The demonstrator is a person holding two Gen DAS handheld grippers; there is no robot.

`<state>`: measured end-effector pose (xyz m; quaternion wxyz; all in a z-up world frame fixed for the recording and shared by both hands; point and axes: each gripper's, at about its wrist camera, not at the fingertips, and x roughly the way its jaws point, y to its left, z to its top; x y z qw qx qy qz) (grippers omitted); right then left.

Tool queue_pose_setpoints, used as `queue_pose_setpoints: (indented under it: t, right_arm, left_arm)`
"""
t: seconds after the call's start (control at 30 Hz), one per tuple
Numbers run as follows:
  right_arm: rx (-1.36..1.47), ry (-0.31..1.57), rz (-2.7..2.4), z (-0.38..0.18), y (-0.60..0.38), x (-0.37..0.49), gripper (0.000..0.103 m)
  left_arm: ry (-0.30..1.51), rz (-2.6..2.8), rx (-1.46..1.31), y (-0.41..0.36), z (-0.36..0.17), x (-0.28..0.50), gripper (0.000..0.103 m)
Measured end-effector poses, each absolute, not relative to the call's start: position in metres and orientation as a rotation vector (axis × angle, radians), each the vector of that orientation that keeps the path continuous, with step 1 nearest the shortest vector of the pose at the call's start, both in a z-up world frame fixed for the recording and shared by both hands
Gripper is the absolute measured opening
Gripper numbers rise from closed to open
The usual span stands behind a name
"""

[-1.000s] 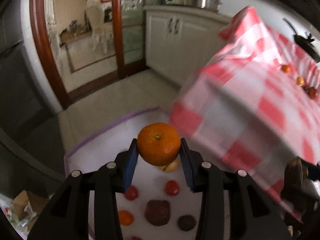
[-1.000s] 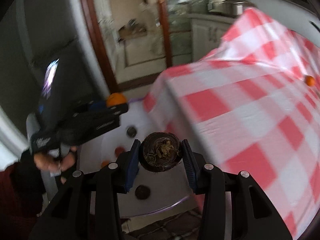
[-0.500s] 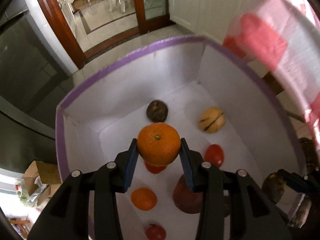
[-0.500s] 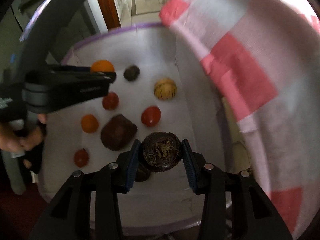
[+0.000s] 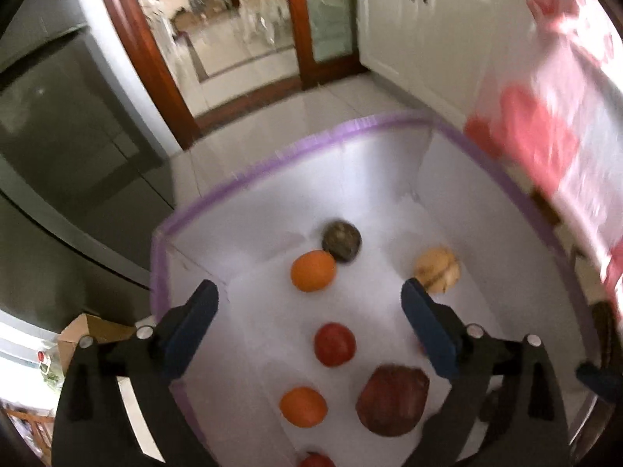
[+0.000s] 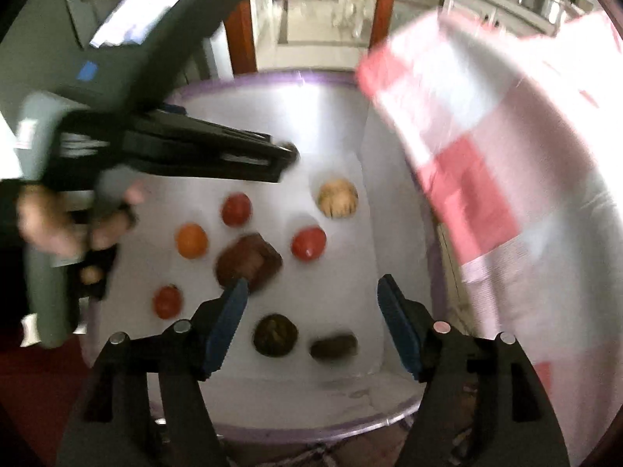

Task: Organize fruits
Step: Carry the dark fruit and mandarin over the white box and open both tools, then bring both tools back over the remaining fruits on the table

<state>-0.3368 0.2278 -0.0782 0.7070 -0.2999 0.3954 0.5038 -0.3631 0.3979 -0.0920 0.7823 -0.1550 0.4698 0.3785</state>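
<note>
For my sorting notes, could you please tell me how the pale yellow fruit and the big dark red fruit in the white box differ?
The pale yellow fruit is round, light and streaked with brown; the dark red fruit is larger, blockier and much darker. The yellow one lies nearer the box's far wall, the red one mid-floor. Both rest loose on the floor, ungripped.

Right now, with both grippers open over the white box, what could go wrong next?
1. The orange touches the dark fruit in the box; it may roll on and knock others.
2. The right gripper, its jaws just opened, hangs over a dark fruit and another; dipping further could bump them.
3. The left gripper, jaws also just opened and empty, sits near the right one; they might collide when lifting out.
</note>
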Motion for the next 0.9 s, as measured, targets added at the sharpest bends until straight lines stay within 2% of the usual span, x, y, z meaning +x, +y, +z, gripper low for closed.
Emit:
queue_pose_setpoints:
  t: [0.13, 0.27, 0.5, 0.67, 0.9]
  right_arm:
    - [-0.506, 0.846, 1.171, -0.034, 0.207, -0.329, 0.069]
    - [-0.365, 0.777, 1.16, 0.01, 0.176, -0.317, 0.074]
    - [-0.198, 0.599, 1.036, 0.072, 0.1, -0.293, 0.083]
    - [-0.092, 0.605, 0.794, 0.07, 0.03, -0.246, 0.085]
    - [0.171, 0.672, 0.4, 0.051, -0.086, -0.176, 0.086]
  left_arm:
    - [0.955, 0.879, -0.31, 0.399, -0.063, -0.359, 0.101]
    - [0.929, 0.865, -0.261, 0.384, -0.036, -0.342, 0.101]
    - [0.853, 0.67, -0.181, 0.324, 0.019, -0.298, 0.101]
    - [0.786, 0.46, -0.091, 0.245, 0.051, -0.256, 0.101]
    - [0.752, 0.134, -0.079, 0.142, 0.06, -0.181, 0.101]
